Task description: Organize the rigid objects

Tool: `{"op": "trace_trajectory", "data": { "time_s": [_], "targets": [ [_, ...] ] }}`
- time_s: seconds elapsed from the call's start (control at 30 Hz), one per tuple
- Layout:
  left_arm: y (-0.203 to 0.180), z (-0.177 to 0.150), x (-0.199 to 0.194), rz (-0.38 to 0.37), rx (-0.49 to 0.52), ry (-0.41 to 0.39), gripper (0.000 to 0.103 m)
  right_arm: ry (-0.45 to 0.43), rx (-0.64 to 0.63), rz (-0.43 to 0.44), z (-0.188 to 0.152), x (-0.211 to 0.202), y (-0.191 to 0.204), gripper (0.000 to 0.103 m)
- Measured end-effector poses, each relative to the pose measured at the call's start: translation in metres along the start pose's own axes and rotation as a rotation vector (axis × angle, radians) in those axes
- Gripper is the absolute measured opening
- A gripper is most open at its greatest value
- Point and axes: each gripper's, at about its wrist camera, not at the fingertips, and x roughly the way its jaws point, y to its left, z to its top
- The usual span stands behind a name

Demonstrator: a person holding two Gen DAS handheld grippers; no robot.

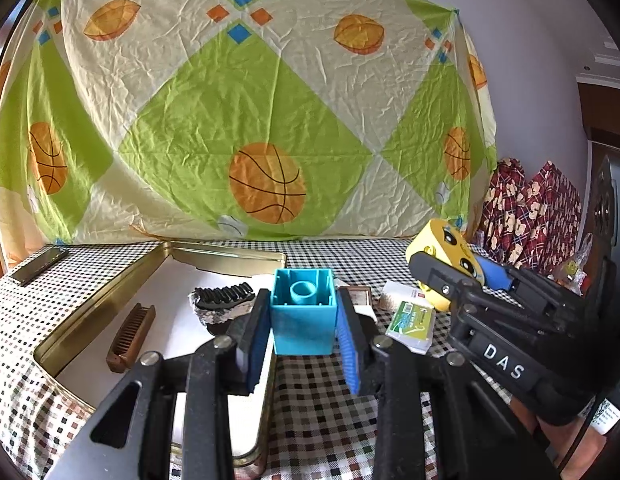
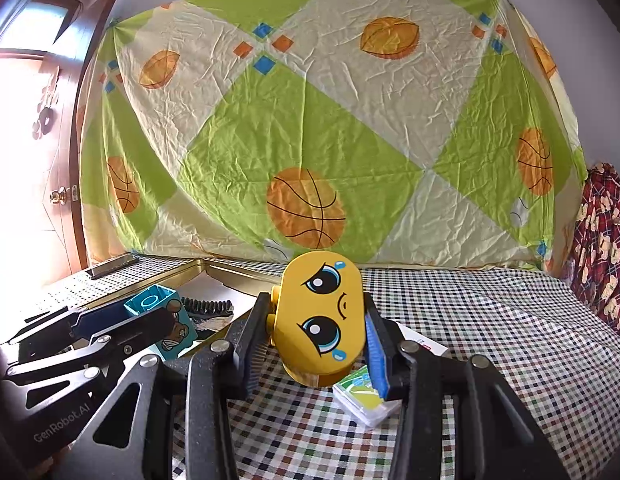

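My left gripper (image 1: 304,320) is shut on a teal hollow toy block (image 1: 303,312) and holds it above the right edge of a gold tin tray (image 1: 110,300); the block also shows in the right wrist view (image 2: 166,320). My right gripper (image 2: 313,328) is shut on a yellow toy face block with sad eyes (image 2: 321,316), held above the checked tablecloth; it also shows at the right of the left wrist view (image 1: 441,264). In the tray lie a brown comb (image 1: 130,338) and a black comb on a speckled pouch (image 1: 224,300).
A green-and-white packet (image 1: 411,324) lies on the cloth under the right gripper, also in the right wrist view (image 2: 361,396). A white card (image 2: 421,342) lies beside it. A dark flat bar (image 1: 40,266) rests at the far left. A basketball-print sheet (image 1: 250,120) hangs behind. Patterned red fabric (image 1: 529,216) stands at the right.
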Motion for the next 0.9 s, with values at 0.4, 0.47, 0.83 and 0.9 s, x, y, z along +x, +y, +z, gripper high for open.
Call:
{"op": "trace_trajectory", "data": {
  "time_s": [0.4,0.47,0.83,0.9],
  "targets": [
    [0.018,0.000,-0.008,0.022,-0.025,-0.010,0.030,-0.011,-0.020,0.027,0.000,0.006,0.020,0.045],
    [0.020,0.001,-0.009,0.024,-0.028,-0.011,0.030,-0.014,-0.024,0.032,0.000,0.006,0.023,0.045],
    [0.032,0.002,-0.014,0.038,-0.043,-0.017,0.030,-0.019,-0.044,0.060,0.001,0.008,0.039,0.045],
    [0.035,0.002,-0.014,0.042,-0.046,-0.016,0.030,-0.019,-0.048,0.063,0.001,0.009,0.041,0.045]
  ]
}}
